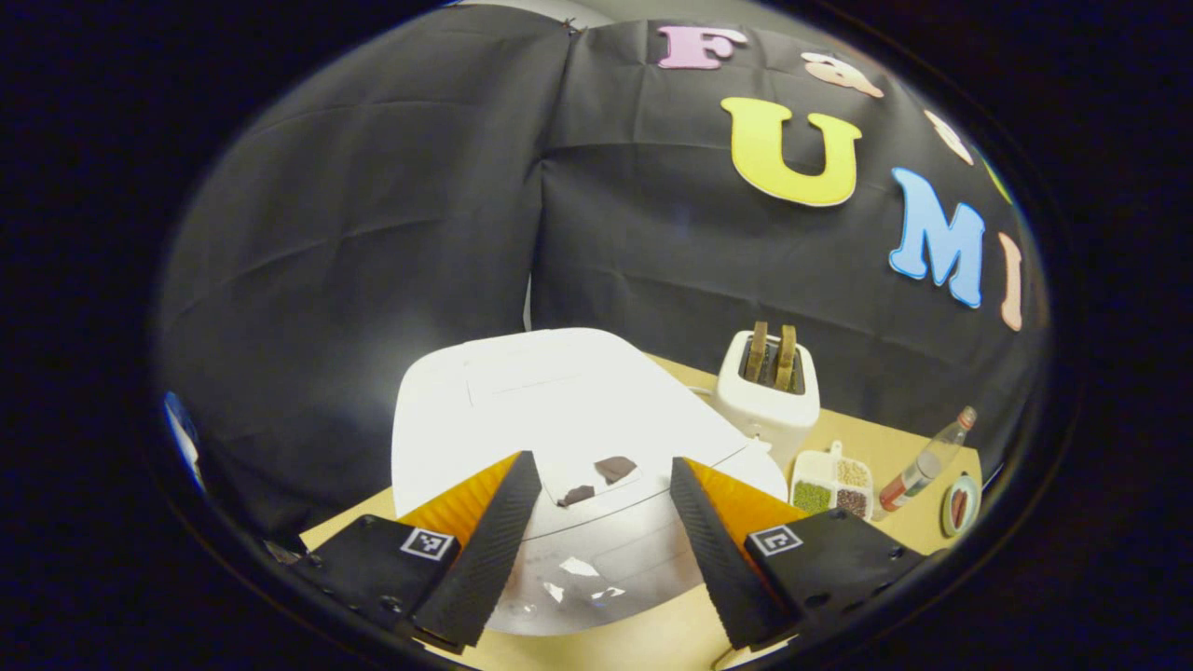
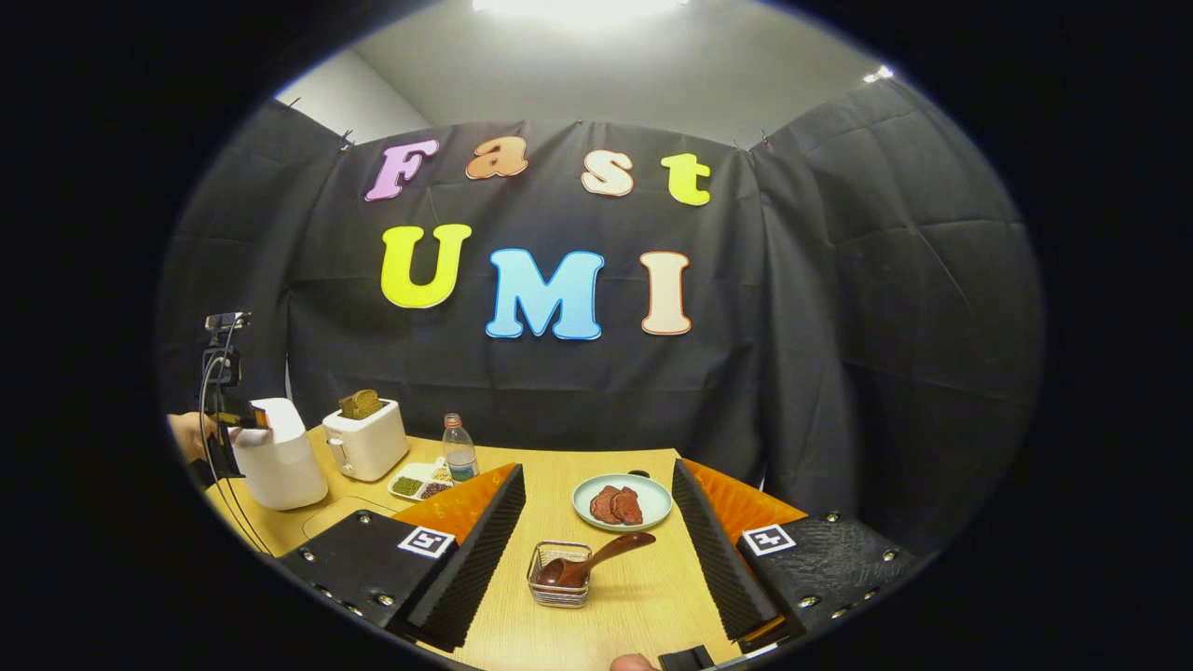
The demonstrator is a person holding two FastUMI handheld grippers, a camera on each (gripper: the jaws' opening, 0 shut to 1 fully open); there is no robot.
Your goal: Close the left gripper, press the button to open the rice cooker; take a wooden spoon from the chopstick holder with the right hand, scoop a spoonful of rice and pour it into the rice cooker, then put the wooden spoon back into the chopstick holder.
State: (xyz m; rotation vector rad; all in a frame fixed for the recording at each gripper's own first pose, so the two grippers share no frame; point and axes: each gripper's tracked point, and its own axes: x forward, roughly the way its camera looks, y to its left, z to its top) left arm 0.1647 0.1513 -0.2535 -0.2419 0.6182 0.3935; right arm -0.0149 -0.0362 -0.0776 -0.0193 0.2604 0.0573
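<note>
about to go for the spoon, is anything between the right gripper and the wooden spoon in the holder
Nothing visible. In the right gripper view the open right gripper faces the wooden spoon in the wire chopstick holder, with bare table between. The plate sits behind the holder.

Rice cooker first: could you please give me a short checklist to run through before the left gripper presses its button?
1. Left gripper closed for pressing: not ok, its fingers stand apart.
2. Left gripper over the rice cooker: ok, the lid lies just ahead between the fingers.
3. Rice cooker lid shut: ok.
4. Button location: cannot tell, glare on the front panel.
5. Wooden spoon in the chopstick holder: ok, leaning out to the right.
6. Right gripper free: ok, open and holding nothing.
</note>
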